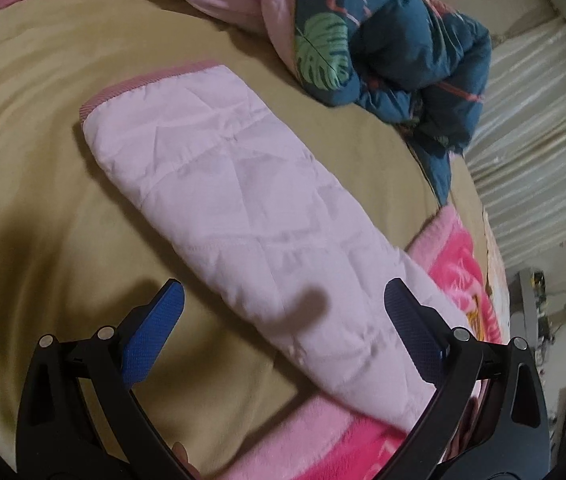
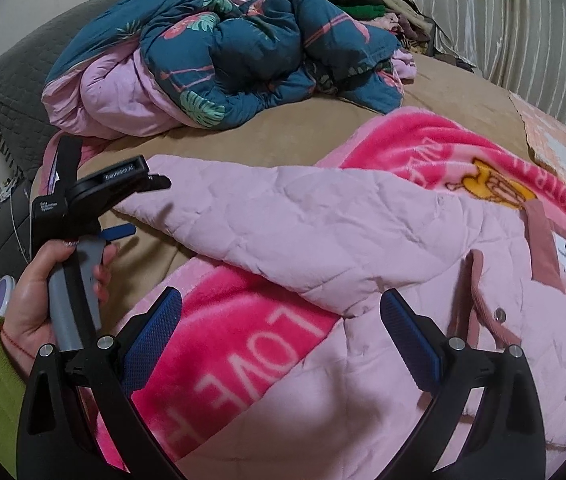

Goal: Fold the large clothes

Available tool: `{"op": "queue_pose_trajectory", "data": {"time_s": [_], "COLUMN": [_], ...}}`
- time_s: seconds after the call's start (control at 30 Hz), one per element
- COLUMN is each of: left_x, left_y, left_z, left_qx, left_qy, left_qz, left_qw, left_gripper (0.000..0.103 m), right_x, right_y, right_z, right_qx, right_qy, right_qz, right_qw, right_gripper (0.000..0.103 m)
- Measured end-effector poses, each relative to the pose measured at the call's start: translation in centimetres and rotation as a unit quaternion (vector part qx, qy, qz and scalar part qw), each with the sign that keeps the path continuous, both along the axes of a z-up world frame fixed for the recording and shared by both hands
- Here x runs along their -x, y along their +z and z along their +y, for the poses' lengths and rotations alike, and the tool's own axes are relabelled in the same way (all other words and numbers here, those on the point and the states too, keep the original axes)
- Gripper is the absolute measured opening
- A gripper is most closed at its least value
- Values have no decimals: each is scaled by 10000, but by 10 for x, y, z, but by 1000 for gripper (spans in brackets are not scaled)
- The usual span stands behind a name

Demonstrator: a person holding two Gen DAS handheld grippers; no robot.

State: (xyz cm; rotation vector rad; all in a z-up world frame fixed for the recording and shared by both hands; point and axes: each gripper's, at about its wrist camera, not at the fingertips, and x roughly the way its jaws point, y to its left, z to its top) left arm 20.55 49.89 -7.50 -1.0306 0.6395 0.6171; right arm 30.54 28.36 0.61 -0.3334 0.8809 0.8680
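While pink jacket (image 2: 323,232) lies between them | both jaws spread, empty

The jacket (image 2: 363,240) lies on a blanket (image 2: 243,340) on the bed (image 2: 283,136), its sleeve (image 1: 243,208) outstretched, a quilt (image 2: 243,52) behind.

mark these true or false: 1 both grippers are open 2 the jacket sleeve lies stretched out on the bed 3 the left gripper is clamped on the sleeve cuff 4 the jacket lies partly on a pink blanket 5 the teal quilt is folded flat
1. True: the left gripper and right gripper both stand open, holding nothing.
2. True: the sleeve lies stretched across the bed.
3. False: the cuff lies at the sleeve's far end, apart from the left gripper.
4. True: the jacket lies partly on the blanket.
5. False: the quilt lies bunched in a heap.
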Motion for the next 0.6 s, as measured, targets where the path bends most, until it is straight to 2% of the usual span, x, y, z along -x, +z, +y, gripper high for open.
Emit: {"op": "queue_pose_trajectory", "data": {"time_s": [0.07, 0.13, 0.23, 0.27, 0.3, 0.4, 0.5, 0.6], "left_x": [-1, -1, 3, 3, 1, 2, 5, 6], "left_y": [-9, -20, -29, -28, -27, -29, -24, 10], "left_z": [6, 12, 17, 17, 16, 16, 16, 8], "left_qx": [13, 182, 247, 165, 39, 28, 90, -373], "left_qy": [104, 210, 352, 368, 353, 344, 307, 219], "left_qz": [91, 122, -24, 27, 125, 23, -196, -407], "left_qw": [9999, 9995, 9991, 9992, 9993, 9994, 9993, 9982], "left_gripper": [94, 94, 91, 80, 58, 23, 13, 10], "right_x": [-2, -5, -13, -14, -16, -19, -21, -22], "right_y": [-1, -2, -4, -5, -5, -3, 0, 3], "right_z": [-6, -12, -24, -27, -31, -43, -58, -79], "right_qx": [11, 9, -17, -23, -28, -36, -100, -214], "right_qy": [-43, -98, -258, -297, -338, -442, -576, -729], "right_qz": [-12, -11, 67, 95, 131, 143, 153, 247], "right_qw": [10000, 10000, 9996, 9995, 9993, 9989, 9982, 9968], "right_gripper": [99, 99, 99, 99, 99, 99, 99, 99]}}
